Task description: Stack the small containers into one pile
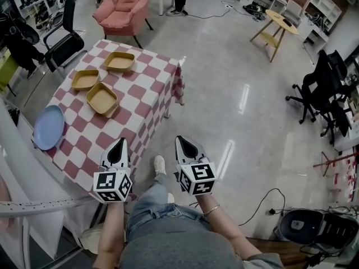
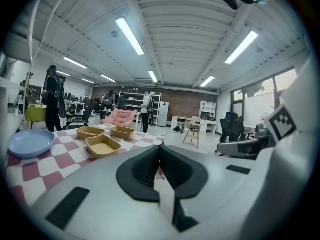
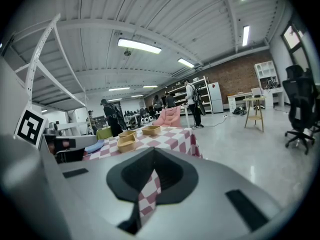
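Note:
Three shallow tan containers stand apart on the red-and-white checked table (image 1: pixel 151 88): a far one (image 1: pixel 119 61), a left one (image 1: pixel 84 79) and a near one (image 1: pixel 102 98). In the left gripper view they appear as the near container (image 2: pixel 103 146) and two behind it (image 2: pixel 90 132) (image 2: pixel 122 132). My left gripper (image 1: pixel 119 143) hovers over the table's near corner, shut and empty, well short of the containers. My right gripper (image 1: pixel 183 140) hangs over the floor beside the table, jaws together with nothing in them. Both grippers' own views, left gripper (image 2: pixel 160 146) and right gripper (image 3: pixel 153 150), show their black pads meeting.
A blue plate (image 1: pixel 48 126) lies at the table's left edge. A pink armchair (image 1: pixel 124 7) and a black office chair (image 1: pixel 64 38) stand beyond the table. A white metal frame (image 1: pixel 33 206) runs along its near left. People stand far off.

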Action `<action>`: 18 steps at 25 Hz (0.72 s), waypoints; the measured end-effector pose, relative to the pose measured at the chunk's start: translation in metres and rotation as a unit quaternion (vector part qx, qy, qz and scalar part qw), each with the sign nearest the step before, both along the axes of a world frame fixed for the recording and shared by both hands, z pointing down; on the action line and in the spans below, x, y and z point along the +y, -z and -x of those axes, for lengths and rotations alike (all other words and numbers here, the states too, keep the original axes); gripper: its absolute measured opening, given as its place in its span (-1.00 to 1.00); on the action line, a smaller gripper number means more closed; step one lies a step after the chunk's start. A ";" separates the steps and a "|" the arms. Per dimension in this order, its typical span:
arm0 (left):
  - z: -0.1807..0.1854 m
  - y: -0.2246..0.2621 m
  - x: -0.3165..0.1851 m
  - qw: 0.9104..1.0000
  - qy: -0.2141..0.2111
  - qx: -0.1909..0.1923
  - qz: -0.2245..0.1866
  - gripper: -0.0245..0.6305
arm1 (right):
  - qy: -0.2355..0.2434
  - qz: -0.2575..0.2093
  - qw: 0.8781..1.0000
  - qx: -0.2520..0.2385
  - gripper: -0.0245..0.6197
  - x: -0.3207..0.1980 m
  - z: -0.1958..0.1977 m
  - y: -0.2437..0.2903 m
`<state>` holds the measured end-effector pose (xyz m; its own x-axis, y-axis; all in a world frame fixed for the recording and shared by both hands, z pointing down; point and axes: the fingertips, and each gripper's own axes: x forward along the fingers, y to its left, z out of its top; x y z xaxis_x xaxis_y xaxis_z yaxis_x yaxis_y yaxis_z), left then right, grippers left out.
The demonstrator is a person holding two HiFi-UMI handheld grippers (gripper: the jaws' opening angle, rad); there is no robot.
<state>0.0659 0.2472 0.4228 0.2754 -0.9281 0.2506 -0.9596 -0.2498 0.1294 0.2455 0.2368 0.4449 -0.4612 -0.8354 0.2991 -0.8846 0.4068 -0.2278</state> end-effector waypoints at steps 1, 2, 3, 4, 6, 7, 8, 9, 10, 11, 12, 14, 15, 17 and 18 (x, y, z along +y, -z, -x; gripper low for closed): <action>0.001 -0.002 -0.009 1.000 0.000 0.001 0.002 -0.87 | 0.000 0.002 1.000 0.001 -0.89 -0.008 0.001 -0.002; 0.001 -0.004 -0.018 1.000 0.001 0.001 0.004 -0.87 | 0.000 0.004 1.000 0.003 -0.89 -0.017 0.001 -0.003; 0.003 -0.007 -0.028 1.000 0.003 0.002 0.006 -0.87 | 0.001 0.005 1.000 0.005 -0.89 -0.027 0.003 -0.004; 0.005 -0.010 -0.039 1.000 0.006 0.004 0.009 -0.87 | 0.001 0.005 1.000 0.008 -0.89 -0.037 0.004 -0.005; 0.010 -0.016 -0.062 1.000 0.011 0.009 0.015 -0.87 | 0.002 0.005 1.000 0.012 -0.89 -0.059 0.008 -0.006; 0.013 -0.019 -0.072 1.000 0.013 0.011 0.019 -0.87 | 0.002 0.007 1.000 0.014 -0.89 -0.069 0.010 -0.007; 0.016 -0.021 -0.081 1.000 0.014 0.012 0.023 -0.87 | 0.003 0.009 1.000 0.016 -0.89 -0.079 0.012 -0.007; 0.019 -0.022 -0.091 1.000 0.015 0.011 0.025 -0.87 | 0.004 0.009 1.000 0.018 -0.89 -0.090 0.014 -0.006; 0.022 -0.022 -0.101 0.999 0.017 0.011 0.025 -0.87 | 0.006 0.009 1.000 0.019 -0.89 -0.101 0.016 -0.005; 0.026 -0.022 -0.111 0.999 0.019 0.011 0.025 -0.87 | 0.008 0.008 1.000 0.020 -0.89 -0.112 0.019 -0.003; 0.030 -0.022 -0.121 0.999 0.023 0.011 0.025 -0.87 | 0.011 0.006 1.000 0.021 -0.89 -0.124 0.023 -0.001; 0.041 -0.024 -0.140 0.999 0.031 0.012 0.027 -0.87 | 0.016 0.002 1.000 0.024 -0.89 -0.146 0.031 0.002; 0.047 -0.025 -0.149 0.999 0.036 0.013 0.028 -0.87 | 0.019 0.001 0.999 0.027 -0.89 -0.158 0.037 0.001; 0.059 -0.026 -0.163 0.998 0.045 0.015 0.030 -0.87 | 0.027 0.003 0.999 0.033 -0.89 -0.178 0.049 0.000; 0.066 -0.027 -0.169 0.998 0.050 0.015 0.031 -0.87 | 0.033 0.005 0.999 0.035 -0.89 -0.187 0.056 -0.001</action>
